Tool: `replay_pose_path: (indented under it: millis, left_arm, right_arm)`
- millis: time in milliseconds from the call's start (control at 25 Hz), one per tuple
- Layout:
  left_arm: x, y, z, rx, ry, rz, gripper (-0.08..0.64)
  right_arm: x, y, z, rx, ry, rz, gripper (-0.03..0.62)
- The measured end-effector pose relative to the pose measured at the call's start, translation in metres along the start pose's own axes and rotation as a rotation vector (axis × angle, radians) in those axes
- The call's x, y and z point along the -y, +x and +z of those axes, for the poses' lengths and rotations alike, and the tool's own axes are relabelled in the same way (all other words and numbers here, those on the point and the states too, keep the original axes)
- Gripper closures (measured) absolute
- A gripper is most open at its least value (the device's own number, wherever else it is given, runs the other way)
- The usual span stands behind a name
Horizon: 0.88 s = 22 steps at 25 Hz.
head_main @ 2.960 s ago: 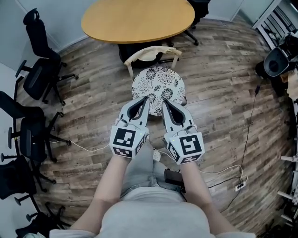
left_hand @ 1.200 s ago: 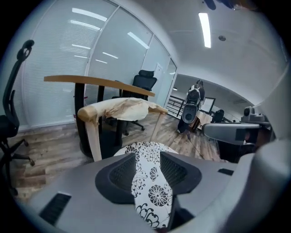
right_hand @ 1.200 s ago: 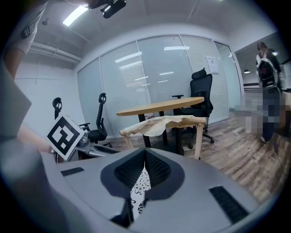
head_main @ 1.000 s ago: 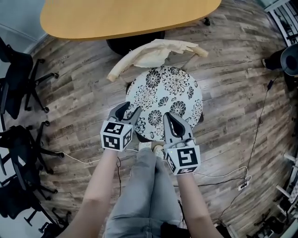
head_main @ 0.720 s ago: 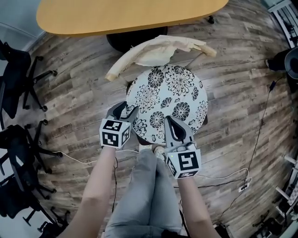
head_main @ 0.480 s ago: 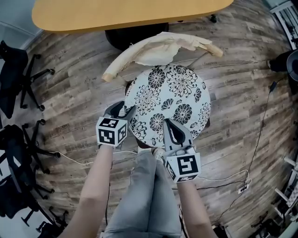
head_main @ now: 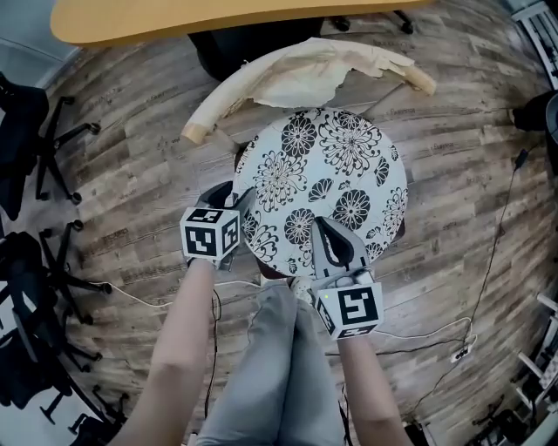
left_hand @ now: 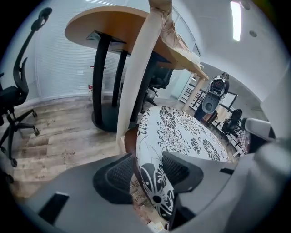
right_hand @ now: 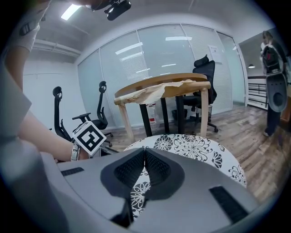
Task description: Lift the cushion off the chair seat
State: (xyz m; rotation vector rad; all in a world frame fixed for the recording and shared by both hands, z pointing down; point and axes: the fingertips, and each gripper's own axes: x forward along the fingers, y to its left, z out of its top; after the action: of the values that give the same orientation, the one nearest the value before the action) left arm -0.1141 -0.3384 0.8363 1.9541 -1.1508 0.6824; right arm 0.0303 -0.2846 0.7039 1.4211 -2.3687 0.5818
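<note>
— Left gripper view: what is the left tool (left_hand: 148,164) doing?
— Its two jaws are wide apart. The rim of the flowery cushion (left_hand: 182,132) sits between them, but the pads do not squeeze it.
— And the right tool (right_hand: 144,151)?
— Closed up. Its tips touch each other at the cushion's near edge.
— Where is the cushion?
— Flat on the chair seat. From above, the left tool is at its 8 o'clock and the right tool at 6 o'clock. The chair back (head_main: 296,78) curves at 12 o'clock, with the round counter (head_main: 174,17) beyond.

Overhead and low views sharing cushion (head_main: 323,179)
</note>
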Motion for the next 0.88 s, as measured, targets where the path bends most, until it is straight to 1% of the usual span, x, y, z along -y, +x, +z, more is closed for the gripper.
replay_pose_path:
  millis: [40, 120, 160, 200, 280, 520, 880]
  left_arm:
    - [0.001, 0.001, 0.000, 0.000, 0.002, -0.002, 0.380]
    - [0.007, 0.000, -0.001, -0.001, 0.009, -0.013, 0.477]
    - [0.010, -0.001, -0.002, -0.005, 0.015, -0.020, 0.509]
    - [0.014, -0.002, -0.002, -0.009, 0.020, -0.025, 0.524]
    - [0.019, -0.007, -0.001, -0.006, 0.029, -0.029, 0.538]
    - [0.030, -0.024, 0.012, 0.061, 0.055, -0.023, 0.545]
    - [0.061, -0.051, 0.027, 0.113, 0.065, -0.054, 0.545]
  right_arm:
    - [0.000, 0.000, -0.002, -0.003, 0.000, 0.001, 0.566]
    - [-0.002, -0.003, -0.004, -0.004, 0.000, 0.001, 0.566]
    - [-0.004, -0.005, -0.004, -0.005, 0.000, 0.001, 0.566]
    - [-0.006, -0.007, -0.004, -0.005, 0.001, 0.002, 0.566]
    - [-0.010, -0.011, -0.003, -0.004, 0.001, 0.006, 0.566]
    - [-0.013, -0.023, 0.005, 0.006, -0.003, 0.011, 0.566]
    - [-0.010, -0.057, 0.018, 0.023, 0.007, -0.017, 0.566]
